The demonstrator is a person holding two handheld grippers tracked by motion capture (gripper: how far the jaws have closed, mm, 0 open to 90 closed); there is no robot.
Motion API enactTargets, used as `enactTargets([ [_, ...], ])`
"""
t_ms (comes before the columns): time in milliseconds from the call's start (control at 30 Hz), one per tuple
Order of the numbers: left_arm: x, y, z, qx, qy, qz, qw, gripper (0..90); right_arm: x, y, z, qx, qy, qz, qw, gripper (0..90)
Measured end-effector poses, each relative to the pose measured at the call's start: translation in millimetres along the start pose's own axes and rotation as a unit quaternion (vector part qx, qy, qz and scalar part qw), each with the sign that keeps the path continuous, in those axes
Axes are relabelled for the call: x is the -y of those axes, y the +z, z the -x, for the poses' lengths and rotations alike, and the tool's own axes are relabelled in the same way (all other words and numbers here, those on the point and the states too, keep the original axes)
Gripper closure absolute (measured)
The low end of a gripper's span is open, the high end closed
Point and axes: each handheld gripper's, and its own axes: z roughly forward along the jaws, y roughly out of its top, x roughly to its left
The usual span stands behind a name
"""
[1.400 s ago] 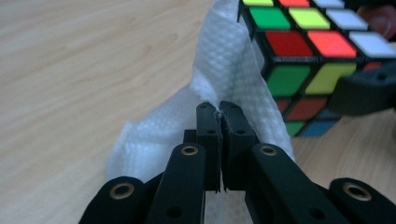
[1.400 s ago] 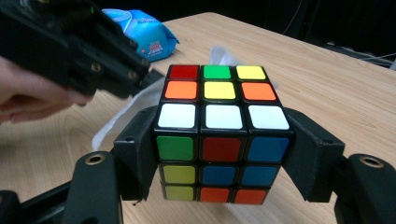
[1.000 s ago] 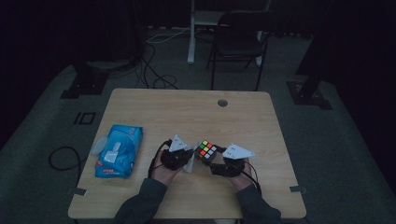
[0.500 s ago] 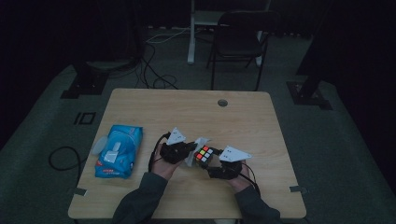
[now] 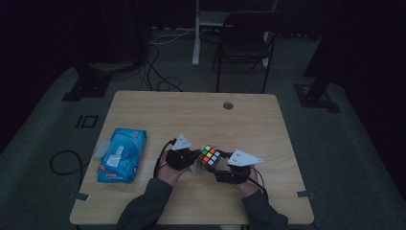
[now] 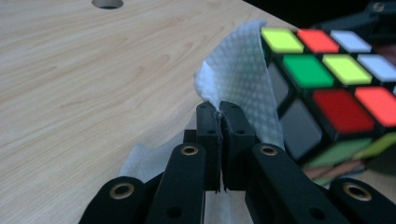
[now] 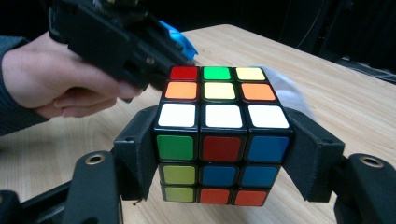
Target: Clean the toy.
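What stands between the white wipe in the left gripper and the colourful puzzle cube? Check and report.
Nothing visible does: the white paper wipe, pinched in the left gripper, lies against the colourful puzzle cube, which the right gripper clamps.

A wooden table (image 5: 191,108) carries a blue wipes pack (image 5: 119,155)

The high view is dim and underexposed. The surrounding floor falls off to near black, and the light wooden table (image 5: 201,120) is the brightest area, with low contrast and soft detail. No hard shadows or glare are visible there.

The left gripper view is evenly lit. The wood grain is sharp, while the multicoloured puzzle cube (image 6: 336,88) at the right edge is out of focus.

In the right gripper view the cube (image 7: 219,135) is sharp and saturated. The hand (image 7: 51,79) behind it is slightly blurred, and the background is dark.
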Motion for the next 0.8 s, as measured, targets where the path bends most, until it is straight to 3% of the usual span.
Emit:
enactTargets([
  [133,-0.4,0.1,0.0,0.001,-0.001,-0.001,1.0,88.0,-1.0,-1.5,1.1,0.001,0.003,0.003,1.0,34.9],
  [433,-16.5,-15.5,0.2,0.008,0.0,0.038,0.9992,87.9,2.6,4.0,-0.8,-0.006,-0.001,-0.01,0.9999,34.8],
  [800,-5.2,-2.2,-0.1,0.01,-0.012,0.016,0.9997,87.9,-1.8,-2.6,1.2,0.003,0.004,0.004,1.0,34.8],
])
